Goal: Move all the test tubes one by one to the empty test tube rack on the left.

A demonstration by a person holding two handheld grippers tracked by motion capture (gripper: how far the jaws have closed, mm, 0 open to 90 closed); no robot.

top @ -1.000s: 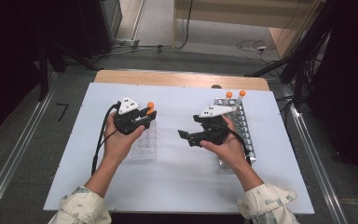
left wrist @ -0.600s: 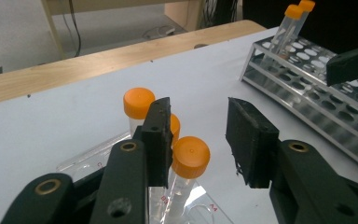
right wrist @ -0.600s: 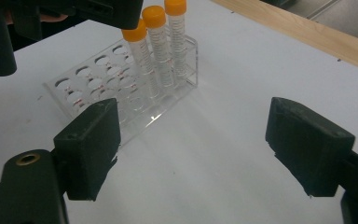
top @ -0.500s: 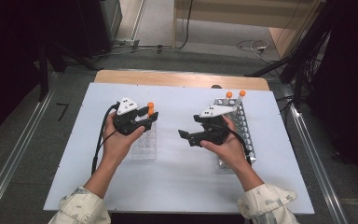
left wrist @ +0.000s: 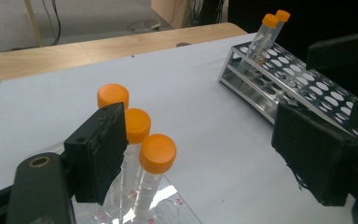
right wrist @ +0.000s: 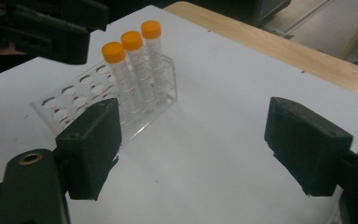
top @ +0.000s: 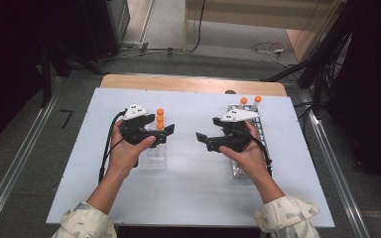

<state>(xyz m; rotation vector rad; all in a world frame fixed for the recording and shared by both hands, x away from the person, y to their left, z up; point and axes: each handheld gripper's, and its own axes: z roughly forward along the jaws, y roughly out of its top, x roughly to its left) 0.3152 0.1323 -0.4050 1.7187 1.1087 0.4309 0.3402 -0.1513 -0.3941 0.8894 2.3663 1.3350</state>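
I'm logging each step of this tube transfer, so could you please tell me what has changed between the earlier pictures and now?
The left gripper has just been opening over the clear rack; its fingers now stand wide, nothing pressed between them, with three orange-capped tubes upright in that rack beside them. The right gripper is open as before, and both hands, the metal rack and its two tubes stayed put.

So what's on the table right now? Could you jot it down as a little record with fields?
surface: white table
clear rack: three orange-capped tubes upright in a row at one end
metal rack: two orange-capped tubes at its far end
left gripper: jaws have just been opening, nothing gripped, beside the three tubes
right gripper: open, empty, held above the table
hands: one on each gripper
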